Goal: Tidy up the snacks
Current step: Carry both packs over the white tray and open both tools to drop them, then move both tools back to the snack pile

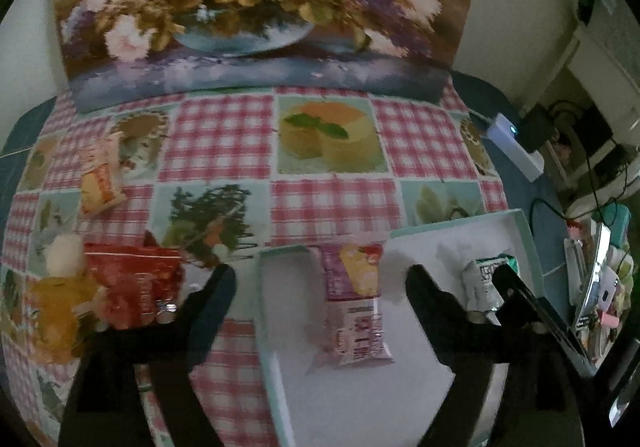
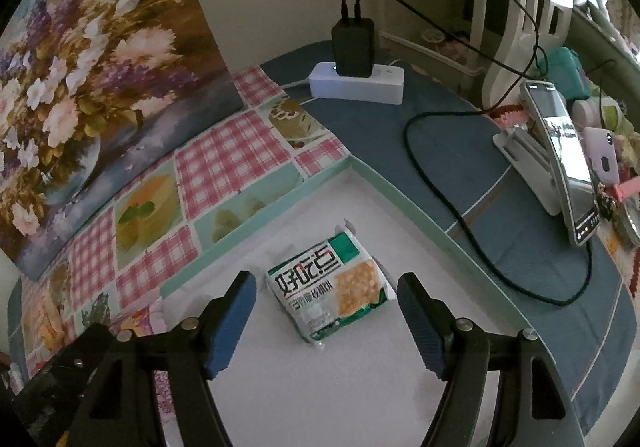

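Left wrist: jaws wide, empty.

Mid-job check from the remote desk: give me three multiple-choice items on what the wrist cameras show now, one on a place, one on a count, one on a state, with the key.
1. Where does the green-and-white snack packet lie?
A. inside the white tray
B. on the checked tablecloth
C. on the power strip

2. How many snack packets lie in the tray, going by the left wrist view?
A. one
B. two
C. four

3. How do the jaws of the left gripper stand?
A. clamped on the red packet
C. clamped on the tray rim
B. open, pressing on nothing

Key: 1 A, the packet rests on the tray's white floor. 2 B, the purple packet and the green-and-white one. 3 B, the purple packet lies between the fingers, untouched.
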A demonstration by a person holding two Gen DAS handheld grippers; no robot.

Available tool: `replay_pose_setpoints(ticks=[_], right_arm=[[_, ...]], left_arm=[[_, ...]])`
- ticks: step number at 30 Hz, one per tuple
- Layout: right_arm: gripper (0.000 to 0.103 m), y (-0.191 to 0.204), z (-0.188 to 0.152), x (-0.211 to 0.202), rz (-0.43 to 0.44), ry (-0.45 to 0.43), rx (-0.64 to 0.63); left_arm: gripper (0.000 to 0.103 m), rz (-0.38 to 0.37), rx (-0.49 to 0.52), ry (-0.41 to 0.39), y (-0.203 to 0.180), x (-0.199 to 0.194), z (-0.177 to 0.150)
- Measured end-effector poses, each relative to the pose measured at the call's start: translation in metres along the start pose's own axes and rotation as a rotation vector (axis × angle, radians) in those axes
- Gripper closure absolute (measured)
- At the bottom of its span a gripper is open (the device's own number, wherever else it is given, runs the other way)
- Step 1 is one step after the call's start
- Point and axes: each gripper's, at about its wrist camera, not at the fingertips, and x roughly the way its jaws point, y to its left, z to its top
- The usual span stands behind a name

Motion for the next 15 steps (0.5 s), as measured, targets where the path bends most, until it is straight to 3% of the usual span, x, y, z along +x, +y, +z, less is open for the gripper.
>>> replay_pose_setpoints(ticks=[6, 10, 15], right_arm=[[0.025, 0.010, -0.013, -0.009, 0.014, 0.016, -0.041], [0.015, 0.018, -0.024, -0.018, 0.036, 0.017, -0.072], [0.010, 0.028, -0.039, -0.028, 0.066, 0.022, -0.107]], left_arm=[[0.015, 0.059, -0.014, -0.022, 0.022, -0.014, -0.011], [0.015, 0.108, -0.033, -0.028, 0.039, -0.019, -0.022], [0.003, 0.160, -0.074, -0.041, 0.062, -0.027, -0.034]])
